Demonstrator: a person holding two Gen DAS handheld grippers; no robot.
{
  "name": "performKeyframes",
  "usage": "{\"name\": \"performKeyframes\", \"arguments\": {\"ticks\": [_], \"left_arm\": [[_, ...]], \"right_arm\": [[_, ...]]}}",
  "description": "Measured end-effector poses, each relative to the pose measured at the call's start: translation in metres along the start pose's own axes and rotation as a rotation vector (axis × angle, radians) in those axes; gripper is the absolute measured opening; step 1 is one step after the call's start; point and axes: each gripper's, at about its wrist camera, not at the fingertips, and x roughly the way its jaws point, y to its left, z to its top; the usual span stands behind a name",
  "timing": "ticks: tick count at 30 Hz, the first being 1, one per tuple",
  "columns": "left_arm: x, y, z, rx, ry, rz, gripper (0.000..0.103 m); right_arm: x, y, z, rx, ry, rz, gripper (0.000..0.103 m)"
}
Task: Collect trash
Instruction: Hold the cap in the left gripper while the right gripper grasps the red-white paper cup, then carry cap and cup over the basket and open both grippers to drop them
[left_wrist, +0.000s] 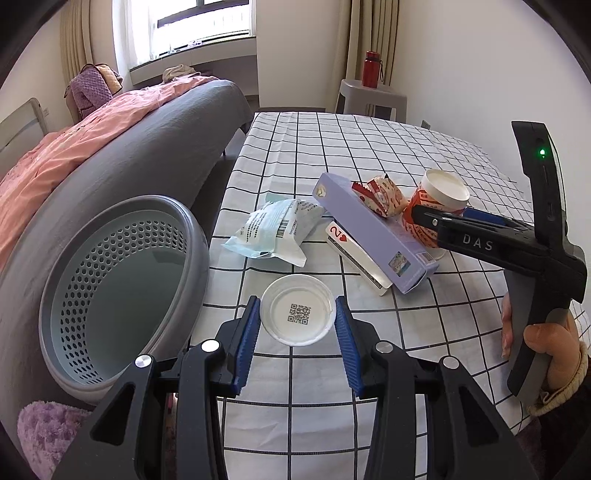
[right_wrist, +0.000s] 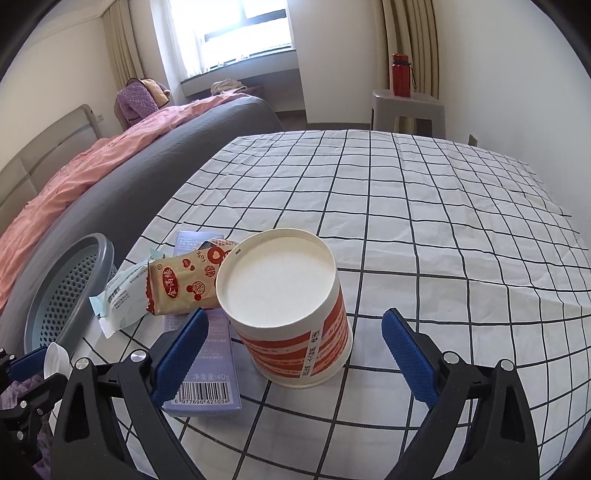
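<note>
A round white plastic lid (left_wrist: 297, 315) with a QR code sits between the blue pads of my left gripper (left_wrist: 297, 301), which is shut on it above the checked tablecloth (left_wrist: 332, 155). My right gripper (right_wrist: 295, 314) is open around an orange and white paper cup (right_wrist: 288, 306), with a gap at each pad. In the left wrist view the right gripper (left_wrist: 447, 218) reaches in from the right to the cup (left_wrist: 439, 199). A grey perforated basket (left_wrist: 122, 295) stands left of the table, its opening towards me.
Beside the cup lie a purple box (right_wrist: 207, 354), a red and tan snack wrapper (right_wrist: 181, 284), a pale blue wrapper (left_wrist: 277, 229) and a card pack (left_wrist: 340, 236). A bed (left_wrist: 92, 140) runs along the left. A stool with a red bottle (right_wrist: 400, 74) stands behind the table.
</note>
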Motion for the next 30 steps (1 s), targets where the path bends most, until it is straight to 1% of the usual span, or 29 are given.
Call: {"name": "performKeyframes", "arguments": {"ticks": [1,2,3,4,5,6,12,17,22,30], "left_arm": [[0.0,0.0,0.0,0.0,0.001,0.0,0.04],[0.001,-0.001,0.0,0.002,0.002,0.001,0.04],[0.001,-0.002,0.0,0.003,0.002,0.002,0.04],[0.001,-0.002,-0.001,0.005,0.002,0.002,0.04],[0.0,-0.002,-0.001,0.006,0.002,0.003,0.04],[0.0,-0.002,-0.001,0.007,0.003,0.004,0.04],[-0.005,0.0,-0.002,0.0,-0.006,0.001,0.04],[-0.013,0.005,-0.002,-0.012,-0.021,-0.013,0.04],[-0.019,0.014,-0.004,-0.028,-0.029,-0.02,0.04],[-0.02,0.037,-0.014,-0.06,-0.03,-0.035,0.04]], "right_arm": [[0.002,0.0,0.0,-0.002,0.005,-0.005,0.088],[0.003,0.0,0.0,-0.004,0.009,-0.01,0.083],[0.004,-0.001,0.0,-0.005,0.012,-0.012,0.076],[0.005,-0.001,0.0,-0.006,0.015,-0.014,0.072],[0.005,-0.002,-0.001,-0.005,0.016,-0.013,0.064],[0.004,-0.002,-0.001,-0.004,0.016,-0.013,0.062],[-0.013,-0.007,-0.007,0.023,-0.011,-0.018,0.062],[-0.037,-0.008,-0.016,0.041,-0.033,-0.052,0.062],[-0.059,-0.009,-0.031,0.081,-0.046,-0.079,0.062],[-0.089,0.001,-0.058,0.142,-0.04,-0.092,0.062]]}}
